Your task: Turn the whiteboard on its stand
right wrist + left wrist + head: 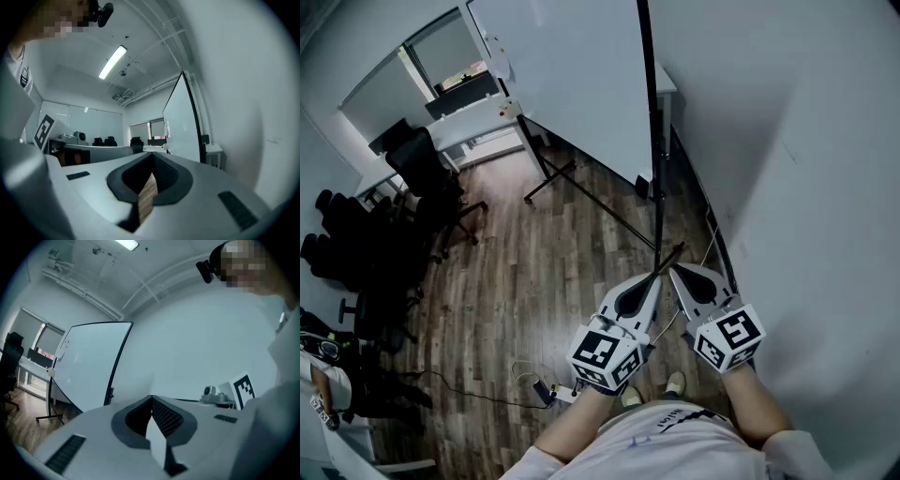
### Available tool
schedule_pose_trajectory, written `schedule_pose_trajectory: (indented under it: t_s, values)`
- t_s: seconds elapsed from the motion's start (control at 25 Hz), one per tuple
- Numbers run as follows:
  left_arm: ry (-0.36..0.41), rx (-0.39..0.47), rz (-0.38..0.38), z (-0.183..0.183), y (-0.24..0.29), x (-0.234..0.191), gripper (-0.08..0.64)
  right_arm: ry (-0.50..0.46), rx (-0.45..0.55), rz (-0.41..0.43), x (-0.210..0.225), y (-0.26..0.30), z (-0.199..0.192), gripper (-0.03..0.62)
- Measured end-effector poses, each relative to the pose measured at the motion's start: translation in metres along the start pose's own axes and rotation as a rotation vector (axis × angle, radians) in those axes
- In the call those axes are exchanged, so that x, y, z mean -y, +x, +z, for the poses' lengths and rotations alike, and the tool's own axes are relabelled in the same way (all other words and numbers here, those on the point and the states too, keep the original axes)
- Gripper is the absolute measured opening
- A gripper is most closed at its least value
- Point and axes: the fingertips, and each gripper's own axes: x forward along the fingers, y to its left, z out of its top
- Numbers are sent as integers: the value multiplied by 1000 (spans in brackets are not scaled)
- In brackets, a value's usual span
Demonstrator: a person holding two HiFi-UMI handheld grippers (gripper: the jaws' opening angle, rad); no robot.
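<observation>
The whiteboard filled the upper middle of the head view. It was a blank white panel with a black edge, on a black stand over the wood floor. Its top was cut off by the frame, and the panel hid part of the stand. At lower centre, the left gripper and right gripper had their jaws fully together, holding nothing, apart from the whiteboard.

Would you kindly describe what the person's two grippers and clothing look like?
Both the left gripper and right gripper have white, tapering bodies with a dark teardrop-shaped recess and a cube of black-and-white square markers at the rear. The person wears a light shirt.
</observation>
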Motion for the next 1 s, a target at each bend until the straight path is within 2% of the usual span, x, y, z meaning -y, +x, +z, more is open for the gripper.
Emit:
schedule_pose_trajectory:
  t_s: [0.44,1.0]
  values:
    - [-1,-10,3,-2,2,5,12,-8,-3,5,0,-4,3,12]
    - [-18,-13,40,-7,12,2,12,40,17,33,14,-12,3,12]
